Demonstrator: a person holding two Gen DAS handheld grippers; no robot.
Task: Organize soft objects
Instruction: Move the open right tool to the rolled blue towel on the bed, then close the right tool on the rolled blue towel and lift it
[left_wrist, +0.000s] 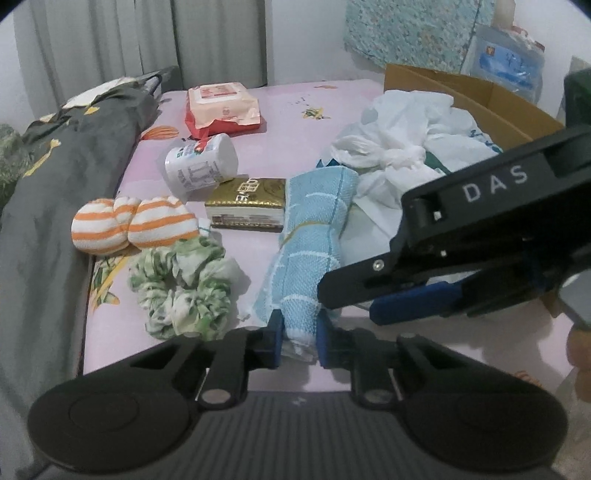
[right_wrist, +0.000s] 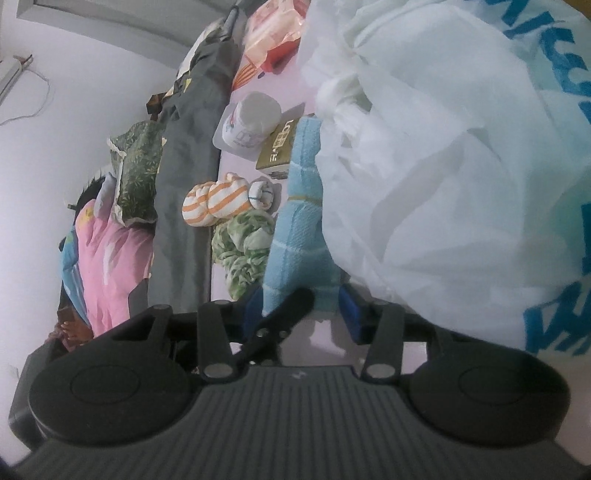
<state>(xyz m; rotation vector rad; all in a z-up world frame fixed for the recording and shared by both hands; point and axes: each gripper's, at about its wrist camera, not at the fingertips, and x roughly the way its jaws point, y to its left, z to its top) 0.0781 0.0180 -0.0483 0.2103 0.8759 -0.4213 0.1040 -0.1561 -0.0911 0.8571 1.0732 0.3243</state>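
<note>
The left gripper (left_wrist: 298, 341) has its blue fingers (left_wrist: 274, 338) pinching the near end of the rolled blue towel (left_wrist: 314, 236), which lies on the pink bed sheet (left_wrist: 280, 147) between a green scrunchie (left_wrist: 184, 288) and a white plastic bag (left_wrist: 399, 147). The right gripper (right_wrist: 301, 314) has its fingers spread around the same end, not yet closed. The towel looks light and limp, likely to sag and unroll, so a hold nearer its middle seems safer.

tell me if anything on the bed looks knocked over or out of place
The white canister lies tipped on its side, leaning against the gold box. The blue towel is a loose roll with its near end between the left hand-held gripper pads. Nothing looks spilled or damaged.
</note>
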